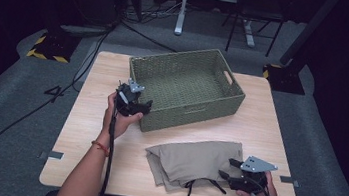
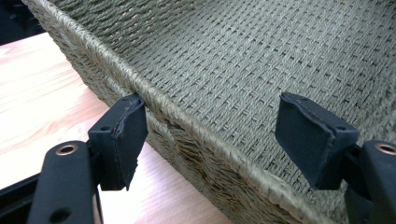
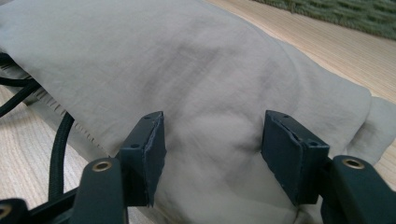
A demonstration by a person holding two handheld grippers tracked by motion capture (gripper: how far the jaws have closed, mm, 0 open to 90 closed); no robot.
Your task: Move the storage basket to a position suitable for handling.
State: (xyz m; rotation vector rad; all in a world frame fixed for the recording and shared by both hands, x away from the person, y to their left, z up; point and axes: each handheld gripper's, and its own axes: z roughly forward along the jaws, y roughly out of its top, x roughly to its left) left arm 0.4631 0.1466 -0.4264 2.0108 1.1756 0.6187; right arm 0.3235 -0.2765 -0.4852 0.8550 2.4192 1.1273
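Observation:
A woven green basket (image 1: 188, 55) stands at the back middle of the wooden table (image 1: 92, 118). My left gripper (image 1: 147, 106) is at its near left corner and straddles the rim (image 2: 196, 126): one jaw is outside against the wall, the other hangs over the basket's floor, with a wide gap between. It is open (image 2: 210, 135). A folded beige cloth (image 1: 190, 160) lies at the front. At the cloth's right edge, my right gripper (image 1: 227, 168) has a hump of the cloth (image 3: 187, 60) bunched between its pads, which press into it (image 3: 212, 140).
A black cord (image 3: 58, 144) trails from under the cloth towards the table's front edge (image 1: 189, 188). Beyond the table there is grey floor with cables, a stand with yellow-black tape (image 1: 47, 47) and desk legs (image 1: 181, 8).

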